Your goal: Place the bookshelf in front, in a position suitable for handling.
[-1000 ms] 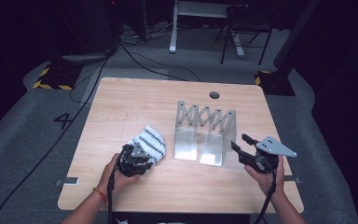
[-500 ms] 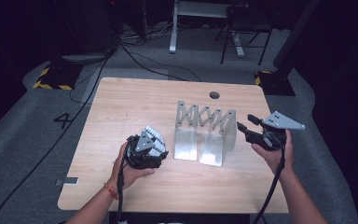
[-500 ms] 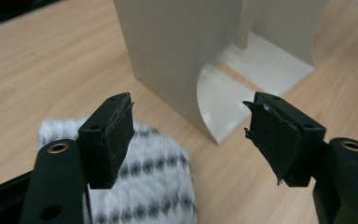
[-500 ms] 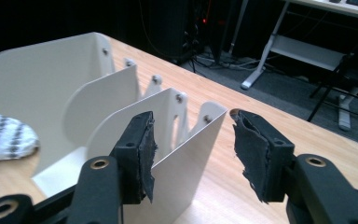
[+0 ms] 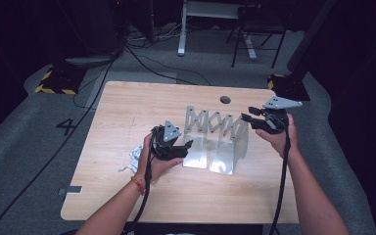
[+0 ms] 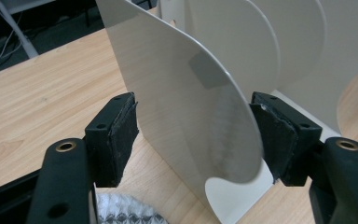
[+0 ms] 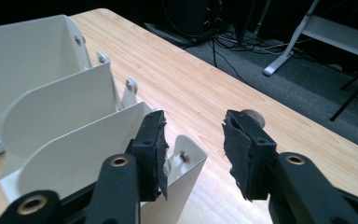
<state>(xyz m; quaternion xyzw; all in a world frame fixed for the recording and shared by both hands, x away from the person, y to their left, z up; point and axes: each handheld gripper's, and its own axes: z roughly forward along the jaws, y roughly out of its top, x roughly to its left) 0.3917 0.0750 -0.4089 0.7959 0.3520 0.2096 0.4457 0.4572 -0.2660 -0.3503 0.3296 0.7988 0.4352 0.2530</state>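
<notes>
Wooden table [image 5: 127, 112], metal rack [image 5: 215, 142] between open left gripper [image 5: 183, 147], open right gripper [image 5: 248, 117]

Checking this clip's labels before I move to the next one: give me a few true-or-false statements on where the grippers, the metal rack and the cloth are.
1. The left gripper has its jaws open on either side of an end panel of the white metal rack. True.
2. The right gripper is shut on a cup. False: its jaws are apart with nothing between them, beside the rack's far end.
3. The patterned cloth hangs from the left gripper. False: it lies on the table by the left hand.
4. The rack stands on the table between the two grippers. True.
</notes>
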